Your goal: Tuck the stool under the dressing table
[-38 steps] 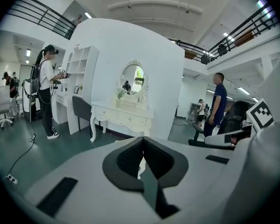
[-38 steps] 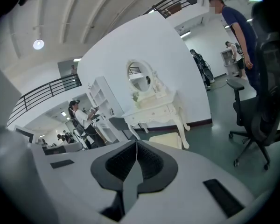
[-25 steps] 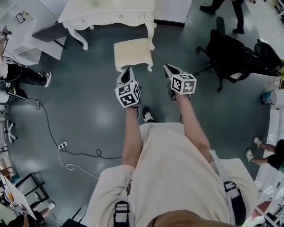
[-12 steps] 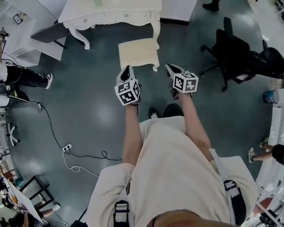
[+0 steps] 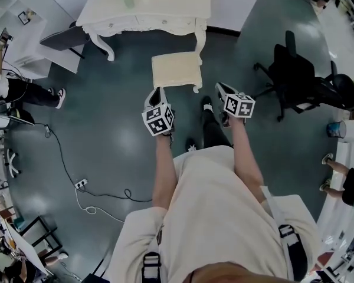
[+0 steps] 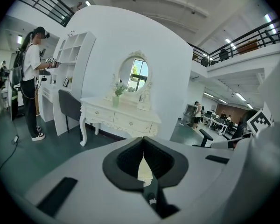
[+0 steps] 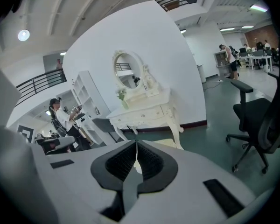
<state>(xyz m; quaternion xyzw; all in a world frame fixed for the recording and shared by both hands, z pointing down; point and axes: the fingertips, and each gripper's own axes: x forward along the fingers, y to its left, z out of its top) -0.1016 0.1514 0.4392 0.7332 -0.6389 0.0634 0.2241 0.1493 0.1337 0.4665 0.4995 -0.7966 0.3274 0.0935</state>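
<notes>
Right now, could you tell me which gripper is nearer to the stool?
Left. The left gripper is just short of the near left corner of the stool; the right gripper is off to its right, with more floor between.

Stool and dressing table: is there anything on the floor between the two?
No. In the head view, only a bare strip of dark floor separates the stool from the dressing table.
</notes>
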